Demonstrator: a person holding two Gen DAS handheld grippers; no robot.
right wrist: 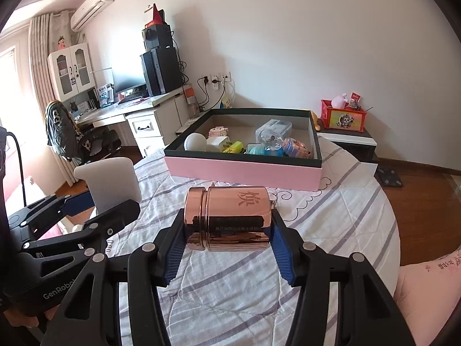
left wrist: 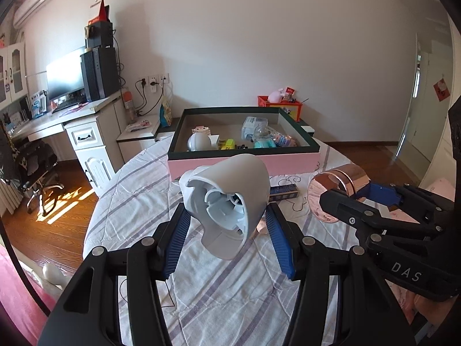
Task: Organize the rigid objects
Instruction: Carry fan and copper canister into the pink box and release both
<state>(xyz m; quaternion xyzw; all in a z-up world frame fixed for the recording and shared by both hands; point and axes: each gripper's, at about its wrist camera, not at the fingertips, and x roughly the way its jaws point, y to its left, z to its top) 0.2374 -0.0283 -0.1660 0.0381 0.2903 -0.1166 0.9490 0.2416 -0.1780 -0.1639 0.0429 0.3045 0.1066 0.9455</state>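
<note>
This is a bedroom in a home that doubles as a study. In the foreground lies a bed [right wrist: 331,219] under a white quilt with purple stripes, and at the left of the frame stands a white desk [right wrist: 135,115] with a monitor [right wrist: 128,82], a computer tower [right wrist: 160,69] and a swivel chair [right wrist: 72,141]. An air conditioner [right wrist: 92,7] hangs at the upper left above curtains [right wrist: 43,66] and a glass-door cabinet [right wrist: 70,70], and the floor [right wrist: 426,207] at the right is wood.
</note>
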